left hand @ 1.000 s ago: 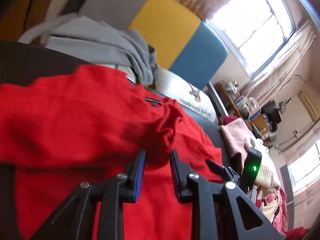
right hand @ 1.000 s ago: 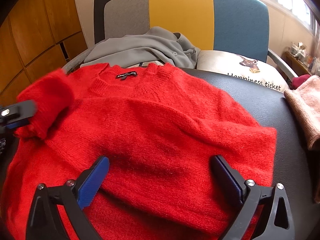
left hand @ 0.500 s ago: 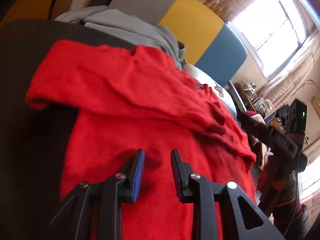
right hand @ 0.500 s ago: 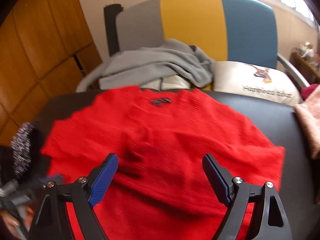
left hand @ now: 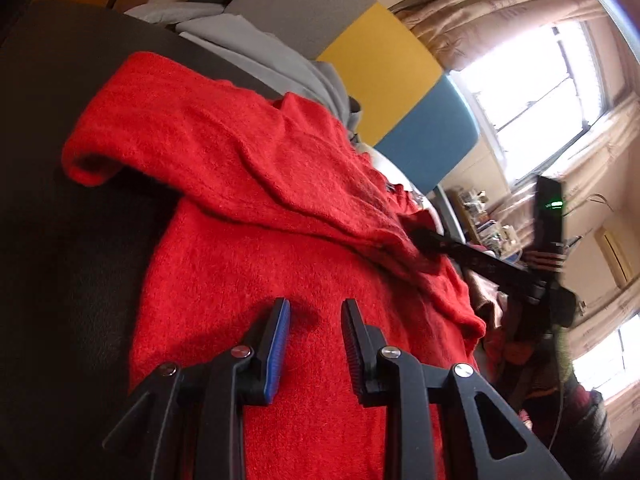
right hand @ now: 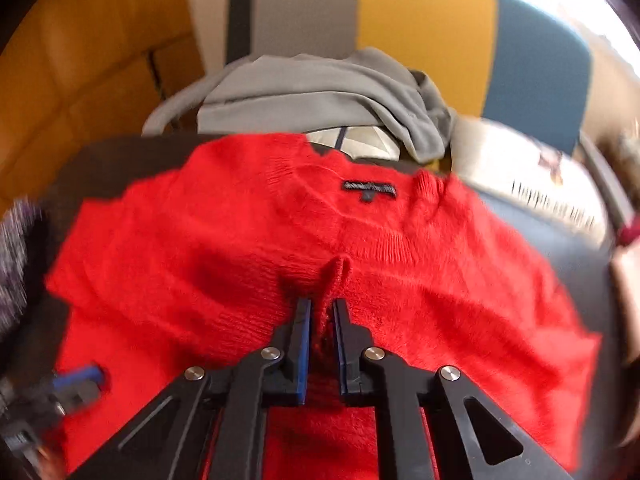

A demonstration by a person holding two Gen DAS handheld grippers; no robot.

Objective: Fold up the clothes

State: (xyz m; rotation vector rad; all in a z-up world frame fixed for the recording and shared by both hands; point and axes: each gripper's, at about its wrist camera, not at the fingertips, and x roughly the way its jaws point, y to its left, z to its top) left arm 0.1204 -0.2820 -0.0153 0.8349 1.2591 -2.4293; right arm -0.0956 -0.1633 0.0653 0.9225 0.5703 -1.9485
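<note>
A red knit sweater (right hand: 400, 264) lies flat on the dark table (right hand: 120, 160), neck label toward the chair, its left sleeve folded across the body (left hand: 248, 152). My right gripper (right hand: 320, 308) is shut on a pinch of the sleeve cuff (right hand: 334, 276) over the middle of the sweater; it also shows in the left wrist view (left hand: 424, 240). My left gripper (left hand: 316, 308) is open a little and empty, just above the sweater's lower left part. Its blue pad shows blurred in the right wrist view (right hand: 80, 376).
A grey garment (right hand: 320, 88) is heaped on a grey, yellow and blue chair (right hand: 420, 20) behind the table. A white printed cushion (right hand: 532, 176) lies at the right. Pink clothes (left hand: 492, 304) sit at the table's right edge.
My right gripper has closed from wide open onto the sleeve cuff in the sweater's middle. My left gripper let the sleeve go earlier and has drawn back to the lower left.
</note>
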